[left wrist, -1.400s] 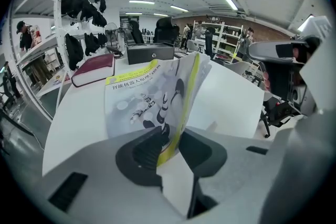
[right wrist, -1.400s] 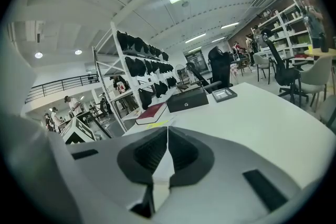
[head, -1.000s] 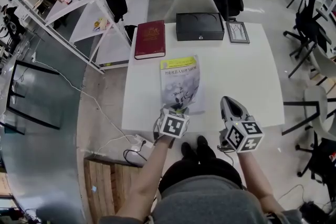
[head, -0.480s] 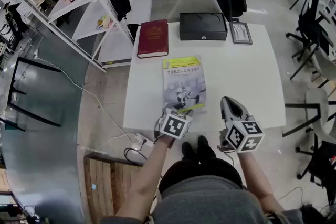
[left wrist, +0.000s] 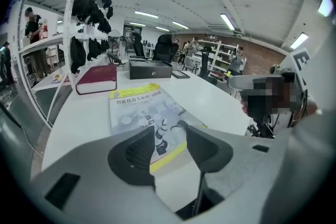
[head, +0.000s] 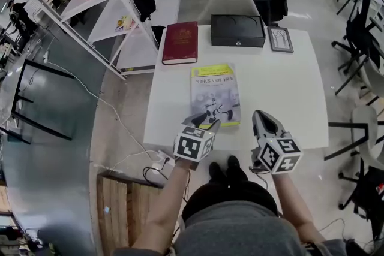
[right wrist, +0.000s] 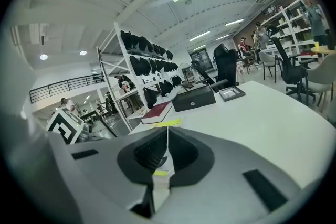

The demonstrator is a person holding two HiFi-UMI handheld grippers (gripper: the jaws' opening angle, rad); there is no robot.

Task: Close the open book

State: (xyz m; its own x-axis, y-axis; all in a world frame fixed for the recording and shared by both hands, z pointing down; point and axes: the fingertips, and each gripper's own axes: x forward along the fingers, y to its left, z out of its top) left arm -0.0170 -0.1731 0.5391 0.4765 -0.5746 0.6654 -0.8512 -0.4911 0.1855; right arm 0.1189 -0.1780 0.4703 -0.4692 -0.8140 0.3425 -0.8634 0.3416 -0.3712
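The book (head: 215, 93) with a yellow and white cover lies closed and flat on the white table (head: 282, 93). In the left gripper view the book (left wrist: 137, 107) lies just beyond my jaws. My left gripper (head: 206, 122) hovers over the book's near edge, open, with nothing between its fingers (left wrist: 170, 136). My right gripper (head: 259, 114) is at the table's near edge, to the right of the book and apart from it. Its jaws are shut on nothing (right wrist: 167, 136).
A thick red book (head: 180, 42), a black case (head: 237, 30) and a small framed picture (head: 280, 39) line the table's far edge. A white shelf rack (head: 90, 15) stands to the left. Office chairs (head: 360, 21) stand to the right and behind.
My left gripper has lifted off the book's near edge and its jaws have spread wide. The book now lies flat. The right gripper has stayed put.
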